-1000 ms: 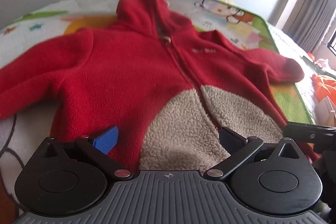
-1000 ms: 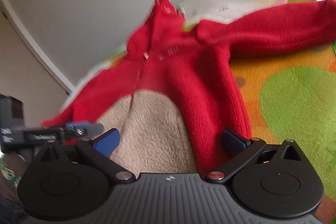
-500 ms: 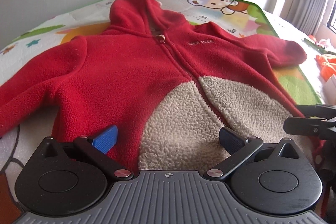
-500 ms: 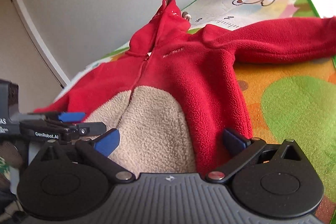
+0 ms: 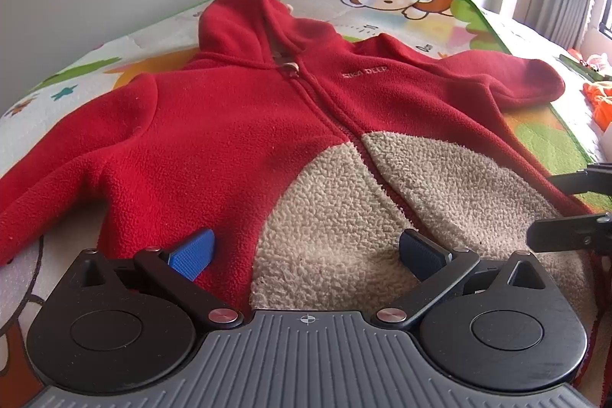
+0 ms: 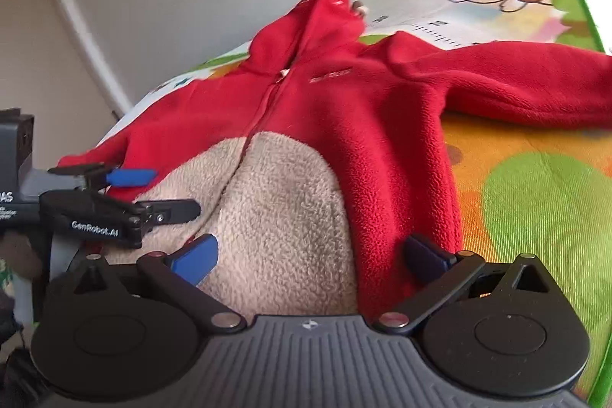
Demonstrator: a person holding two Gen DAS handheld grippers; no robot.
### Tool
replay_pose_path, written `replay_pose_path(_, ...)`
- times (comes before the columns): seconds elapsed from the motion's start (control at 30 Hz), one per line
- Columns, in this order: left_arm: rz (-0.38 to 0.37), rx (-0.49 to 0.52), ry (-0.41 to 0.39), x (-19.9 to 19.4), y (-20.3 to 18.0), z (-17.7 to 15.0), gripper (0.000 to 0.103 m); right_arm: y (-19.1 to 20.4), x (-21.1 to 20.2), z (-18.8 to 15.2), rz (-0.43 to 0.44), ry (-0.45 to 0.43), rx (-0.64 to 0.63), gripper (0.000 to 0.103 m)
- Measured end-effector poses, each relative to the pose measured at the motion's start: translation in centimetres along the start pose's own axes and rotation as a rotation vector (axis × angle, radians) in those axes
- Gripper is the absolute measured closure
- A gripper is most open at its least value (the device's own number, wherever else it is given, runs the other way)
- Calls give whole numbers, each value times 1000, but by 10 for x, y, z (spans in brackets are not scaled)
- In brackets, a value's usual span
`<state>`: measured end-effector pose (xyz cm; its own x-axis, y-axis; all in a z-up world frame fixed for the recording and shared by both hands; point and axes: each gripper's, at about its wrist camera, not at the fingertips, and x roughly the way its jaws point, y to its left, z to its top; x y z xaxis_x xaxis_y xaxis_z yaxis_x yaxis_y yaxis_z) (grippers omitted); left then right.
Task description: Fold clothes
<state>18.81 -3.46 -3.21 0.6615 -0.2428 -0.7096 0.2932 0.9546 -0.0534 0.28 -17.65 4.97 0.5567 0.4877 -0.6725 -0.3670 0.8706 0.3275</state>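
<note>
Red hooded jacket (image 5: 244,125) spread flat on play mat (image 5: 543,148), sleeves out, ready for folding. Left hand-held gripper (image 5: 306,251) and right hand-held gripper (image 6: 310,255) held apart at hem, nothing clamped.

Red fleece hooded jacket (image 5: 237,125), child-sized, lying front side up and spread flat on a cartoon-printed play mat (image 5: 432,10). The hood (image 5: 244,14) points toward the far edge of the mat, next to the wall; the hem lies toward the near edge. A zip (image 5: 325,113), closed, runs down the middle of the chest. Small embroidered lettering (image 5: 364,72) sits on one chest panel. The lower front bears a rounded beige panel of curly pile (image 5: 344,217), divided by the zip. Both sleeves extend sideways: one (image 5: 508,83) reaches toward the green-bordered side edge of the mat, the other (image 5: 57,178) toward the opposite side.
</note>
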Motion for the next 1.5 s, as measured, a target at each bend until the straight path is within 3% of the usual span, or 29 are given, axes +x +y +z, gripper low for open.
replay_pose_path(0.13, -7, -4, -10, -1, 1, -1, 0, -41, -12, 38, 63, -1, 232, 0)
replay_pose_path(0.27, -22, -19, -22, -3, 4, -3, 0, -89, -4, 70, 0, -30, 405, 0)
replay_pose_path(0.33, -31, -29, -28, -4, 5, -4, 0, -113, 10, 71, -36, -6, 502, 0)
replay_pose_path(0.4, -39, -39, -34, -5, 7, -5, 0, -130, 19, 67, -17, -24, 580, 0)
replay_pose_path(0.53, -50, -52, -41, -6, 9, -5, 0, -144, 23, 67, 15, -120, 623, 0)
replay_pose_path(0.83, -106, -113, -72, -10, 21, -8, 0, -177, 48, 96, 62, -230, 705, 0)
replay_pose_path(0.97, -122, -130, -81, -11, 24, -9, 0, -150, 48, 126, 44, -321, 591, 0)
replay_pose_path(1.03, -123, -134, -82, -11, 24, -9, 0, -106, 41, 144, 124, -354, 416, 0)
replay_pose_path(1.13, -115, -123, -76, -11, 22, -8, 0, -21, 49, 156, 246, -227, 66, 0)
replay_pose_path(1.17, -111, -117, -71, -11, 21, -7, 0, 5, 55, 155, 251, -172, -39, 0)
replay_pose_path(1.27, -100, -96, -56, -12, 17, -5, 0, 35, 71, 142, 148, -88, -172, 0)
replay_pose_path(1.33, -97, -86, -45, -14, 16, -3, 0, 34, 68, 133, 75, -105, -196, 0)
replay_pose_path(1.5, -192, -128, -76, -40, 28, 9, 0, 16, 43, 108, -87, -146, -231, 0)
